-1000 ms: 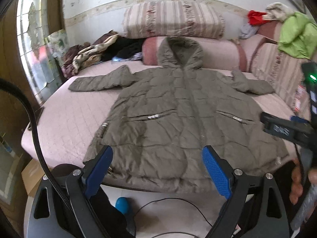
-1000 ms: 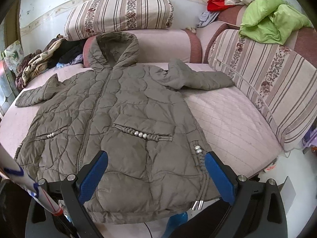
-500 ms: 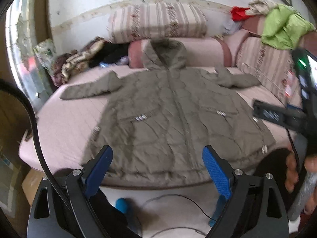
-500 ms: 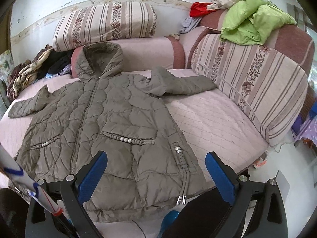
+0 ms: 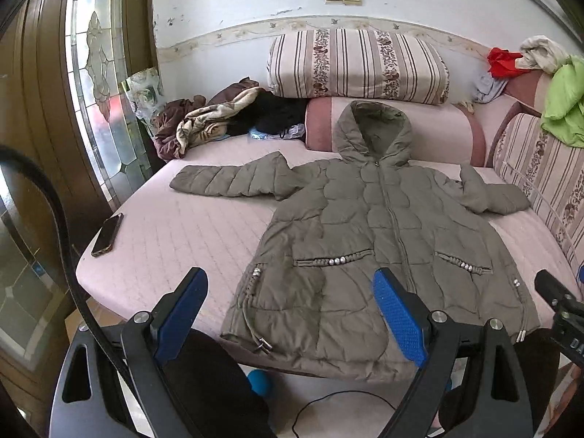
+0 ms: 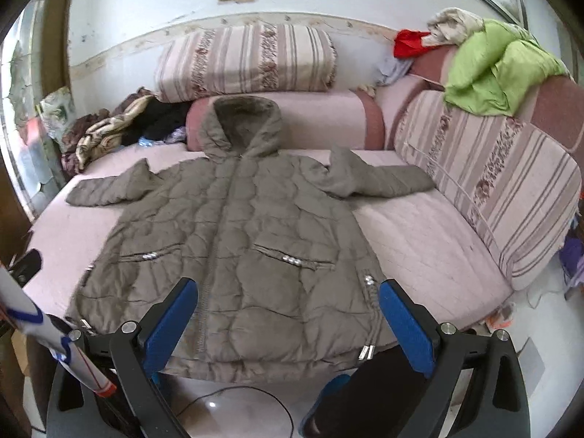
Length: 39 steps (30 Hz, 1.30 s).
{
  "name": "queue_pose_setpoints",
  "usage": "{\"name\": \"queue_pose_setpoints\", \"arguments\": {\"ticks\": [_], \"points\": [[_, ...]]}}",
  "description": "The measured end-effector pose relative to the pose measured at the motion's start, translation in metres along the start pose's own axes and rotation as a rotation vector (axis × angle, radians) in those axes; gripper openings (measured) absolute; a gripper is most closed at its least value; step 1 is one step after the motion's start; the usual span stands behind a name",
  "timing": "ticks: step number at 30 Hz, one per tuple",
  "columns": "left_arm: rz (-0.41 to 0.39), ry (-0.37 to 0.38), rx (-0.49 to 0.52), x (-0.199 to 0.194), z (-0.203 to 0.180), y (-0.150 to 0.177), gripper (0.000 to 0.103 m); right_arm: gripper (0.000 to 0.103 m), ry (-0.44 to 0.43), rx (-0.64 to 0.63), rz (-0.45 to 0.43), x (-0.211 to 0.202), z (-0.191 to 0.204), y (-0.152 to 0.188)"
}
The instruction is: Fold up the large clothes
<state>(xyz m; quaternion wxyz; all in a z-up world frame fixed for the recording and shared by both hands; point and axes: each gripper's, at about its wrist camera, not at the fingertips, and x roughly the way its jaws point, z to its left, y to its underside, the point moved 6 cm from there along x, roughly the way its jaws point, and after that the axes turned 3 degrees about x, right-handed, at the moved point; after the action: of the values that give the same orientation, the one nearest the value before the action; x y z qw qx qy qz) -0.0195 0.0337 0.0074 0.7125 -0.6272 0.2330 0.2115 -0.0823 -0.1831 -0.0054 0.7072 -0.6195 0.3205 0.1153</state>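
an olive quilted hooded coat (image 5: 379, 241) lies spread flat, front up and zipped, on a pink quilted bed (image 5: 175, 233). its hood rests against a pink bolster (image 5: 438, 131) at the far side, both sleeves stretch out sideways, and its hem reaches the near edge of the bed.

the left gripper (image 5: 292, 314) hangs just off that near edge with its jaws spread wide and nothing between them. in the left wrist view the coat's near left hem corner, with its drawcord and toggles, shows in the gap between the blue pads (image 5: 399, 323); the right pad overlaps the hem near the zip in the picture, but whether it touches the fabric cannot be told.

the right gripper (image 6: 288, 323) is likewise released, jaws wide apart and holding nothing. in its view the middle and right part of the hem, with the zip's lower end, sits between the pads (image 6: 407, 328), and the coat's right side seam with metal cord ends lies just inside the right pad.

a dark phone (image 5: 107, 234) lies on the bed's left edge, well apart from the coat. a striped folded quilt (image 5: 357, 65) sits on the bolster, a heap of clothes (image 5: 219, 120) lies at the far left corner, and a green garment (image 6: 500, 69) drapes over a striped backrest (image 6: 489, 189) on the right.
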Motion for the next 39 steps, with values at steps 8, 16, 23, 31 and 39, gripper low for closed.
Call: {"name": "queue_pose_setpoints", "arguments": {"ticks": [8, 16, 23, 31, 39], "points": [[0.049, 0.046, -0.001, 0.01, -0.003, -0.002, 0.091, 0.103, -0.027, -0.008, -0.116, -0.027, 0.013, -0.02], [0.092, 0.061, 0.021, 0.025, -0.01, -0.001, 0.091, 0.103, -0.121, 0.033, 0.042, 0.006, 0.013, -0.018], [0.147, 0.053, 0.025, 0.049, -0.012, -0.002, 0.091, 0.103, -0.063, -0.029, 0.044, 0.028, 0.013, -0.021], [0.184, 0.051, 0.037, 0.073, -0.02, -0.011, 0.091, 0.101, -0.076, 0.041, 0.119, 0.059, -0.003, -0.031], [0.174, 0.023, 0.072, 0.09, -0.024, -0.025, 0.091, 0.101, -0.046, 0.027, 0.12, 0.078, -0.008, -0.047]]}}
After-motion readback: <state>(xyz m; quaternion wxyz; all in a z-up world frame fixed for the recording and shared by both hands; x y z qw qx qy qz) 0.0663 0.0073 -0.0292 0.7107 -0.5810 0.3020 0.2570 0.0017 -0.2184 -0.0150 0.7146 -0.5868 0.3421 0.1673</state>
